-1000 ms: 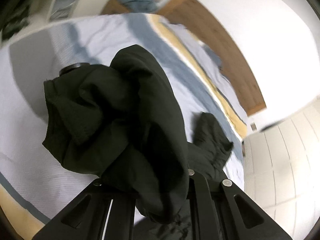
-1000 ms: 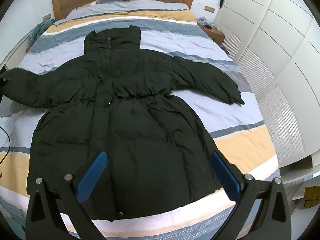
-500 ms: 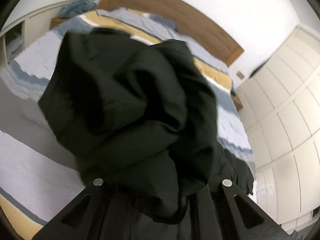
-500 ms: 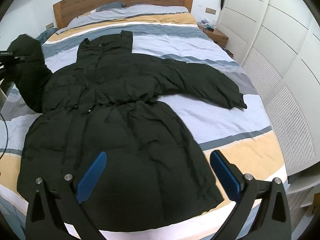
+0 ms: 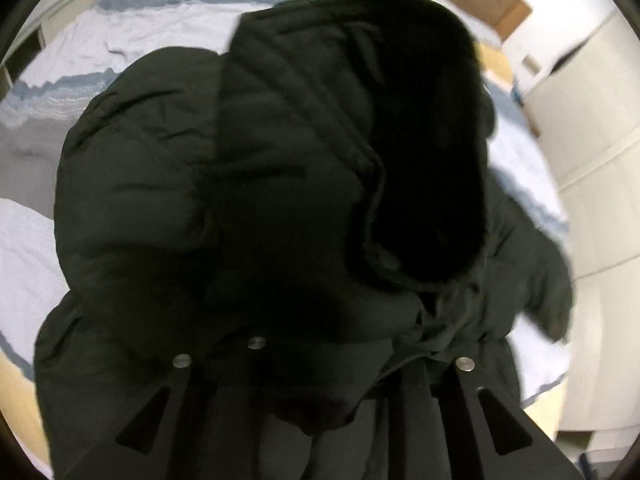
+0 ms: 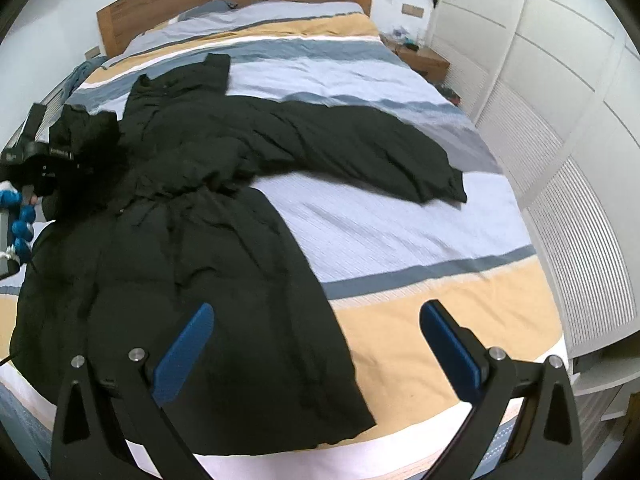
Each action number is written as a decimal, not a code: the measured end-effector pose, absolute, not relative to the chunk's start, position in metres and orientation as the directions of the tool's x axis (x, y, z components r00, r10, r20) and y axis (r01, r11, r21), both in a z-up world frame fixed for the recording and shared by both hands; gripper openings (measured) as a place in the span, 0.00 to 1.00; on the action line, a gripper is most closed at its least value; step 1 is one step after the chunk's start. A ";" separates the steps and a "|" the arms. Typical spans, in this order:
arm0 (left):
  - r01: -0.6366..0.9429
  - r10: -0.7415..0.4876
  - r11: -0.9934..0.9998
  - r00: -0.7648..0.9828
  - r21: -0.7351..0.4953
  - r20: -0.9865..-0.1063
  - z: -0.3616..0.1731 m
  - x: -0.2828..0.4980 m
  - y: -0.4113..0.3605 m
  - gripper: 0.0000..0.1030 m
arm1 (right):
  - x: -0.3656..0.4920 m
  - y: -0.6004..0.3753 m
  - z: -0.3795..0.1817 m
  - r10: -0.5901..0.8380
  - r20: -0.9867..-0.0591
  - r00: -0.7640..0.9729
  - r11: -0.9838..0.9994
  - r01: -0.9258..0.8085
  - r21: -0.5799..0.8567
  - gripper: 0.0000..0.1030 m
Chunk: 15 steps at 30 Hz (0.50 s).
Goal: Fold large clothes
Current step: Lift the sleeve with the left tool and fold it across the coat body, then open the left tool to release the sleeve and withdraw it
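The coat (image 6: pixel 208 240) lies spread on the bed (image 6: pixel 400 240), hem toward me, its far sleeve (image 6: pixel 372 152) stretched out flat. My left claw (image 6: pixel 44 156) pinches the near sleeve (image 5: pixel 280 168), which I have carried in from the bed's edge and now hold bunched above the coat's waist. A second ago that sleeve lay flat. My right claw (image 6: pixel 316 344) hovers spread over the hem, gripping nothing.
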<state>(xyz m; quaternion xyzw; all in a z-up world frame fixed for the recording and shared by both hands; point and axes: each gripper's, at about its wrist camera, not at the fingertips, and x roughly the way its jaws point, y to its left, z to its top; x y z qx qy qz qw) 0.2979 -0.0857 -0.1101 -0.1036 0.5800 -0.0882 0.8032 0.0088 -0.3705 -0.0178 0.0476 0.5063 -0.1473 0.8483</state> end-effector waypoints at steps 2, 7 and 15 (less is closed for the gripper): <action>0.036 -0.247 0.968 0.288 -0.247 -0.925 -0.111 0.288 -0.094 0.33 | 0.010 -0.378 -0.023 -0.192 -0.877 0.440 0.954 0.295 -0.060 1.00; 0.109 -0.275 0.961 0.245 -0.255 -0.930 -0.105 0.261 -0.089 0.53 | 0.027 -0.376 -0.033 -0.143 -0.879 0.455 0.969 0.246 -0.031 1.00; 0.094 -0.331 0.944 0.313 -0.318 -0.890 -0.069 0.266 -0.041 0.60 | 0.092 -0.327 -0.050 -0.024 -0.869 0.493 0.995 0.092 0.025 1.00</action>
